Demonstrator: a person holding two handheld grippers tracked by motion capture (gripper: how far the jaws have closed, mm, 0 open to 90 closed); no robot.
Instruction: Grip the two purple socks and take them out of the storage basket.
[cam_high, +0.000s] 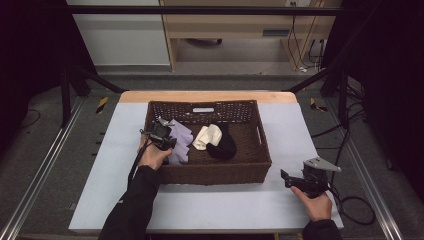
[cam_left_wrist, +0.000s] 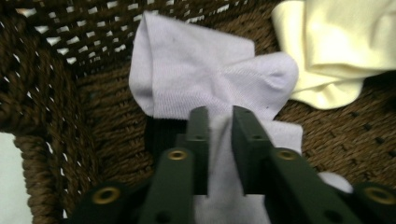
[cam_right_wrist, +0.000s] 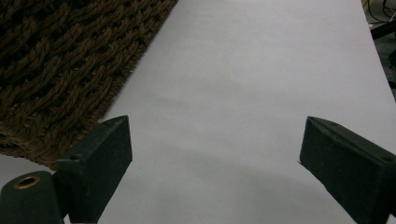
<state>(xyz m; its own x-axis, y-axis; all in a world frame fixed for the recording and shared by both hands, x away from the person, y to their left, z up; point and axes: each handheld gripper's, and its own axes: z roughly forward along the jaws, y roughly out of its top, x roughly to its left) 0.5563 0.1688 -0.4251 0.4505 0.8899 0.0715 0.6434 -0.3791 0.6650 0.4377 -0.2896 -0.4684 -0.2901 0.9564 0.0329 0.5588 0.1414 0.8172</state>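
Note:
A brown wicker basket (cam_high: 210, 175) stands in the middle of the white table (cam_high: 225, 205). Inside lie a lavender sock (cam_high: 181, 140), a cream sock (cam_high: 207, 136) and a black sock (cam_high: 224, 145). My left gripper (cam_high: 165, 137) reaches into the basket's left end. In the left gripper view, that gripper (cam_left_wrist: 219, 114) is shut on a pinched fold of the lavender sock (cam_left_wrist: 196, 70), with the cream sock (cam_left_wrist: 336, 42) beyond it on the right. A dark bit of cloth (cam_left_wrist: 161, 135) peeks from under the lavender sock. My right gripper (cam_high: 286, 177) is open with nothing between its fingers, off the basket's right front corner.
The basket's woven wall (cam_left_wrist: 56, 70) rises close on the left of the held sock. In the right gripper view, the open gripper (cam_right_wrist: 212, 135) faces bare white table (cam_right_wrist: 261, 70), with the basket's side (cam_right_wrist: 56, 60) at the upper left. Black frame bars and cables (cam_high: 350, 205) surround the table.

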